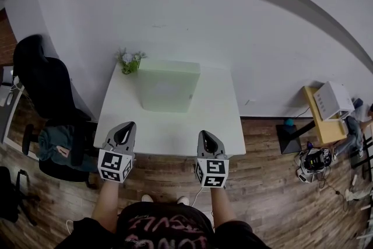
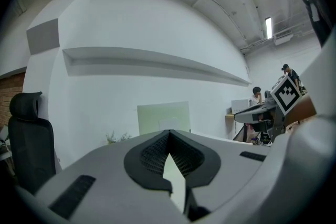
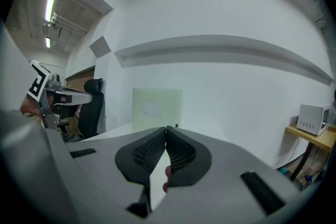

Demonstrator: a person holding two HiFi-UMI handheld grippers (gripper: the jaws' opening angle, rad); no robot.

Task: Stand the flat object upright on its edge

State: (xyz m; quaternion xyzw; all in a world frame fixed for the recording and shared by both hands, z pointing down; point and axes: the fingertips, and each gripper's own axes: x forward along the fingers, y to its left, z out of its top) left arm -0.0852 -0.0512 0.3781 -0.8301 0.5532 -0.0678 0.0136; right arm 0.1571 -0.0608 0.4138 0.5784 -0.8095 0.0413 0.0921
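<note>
A pale green flat board [image 1: 166,90] stands upright on its edge at the back of the white table [image 1: 218,122], close to the wall. It shows as an upright panel in the left gripper view [image 2: 164,117] and in the right gripper view [image 3: 156,107]. My left gripper [image 1: 125,127] hangs over the table's front left edge, shut and empty [image 2: 169,132]. My right gripper [image 1: 207,136] is level with it at the front right, also shut with nothing between its pads [image 3: 166,128]. Both are well short of the board.
A small potted plant [image 1: 129,60] sits at the table's back left corner. A black office chair [image 1: 44,87] stands left of the table. To the right, a low yellow table [image 1: 319,119] carries a white box [image 1: 333,99], with cables on the wooden floor.
</note>
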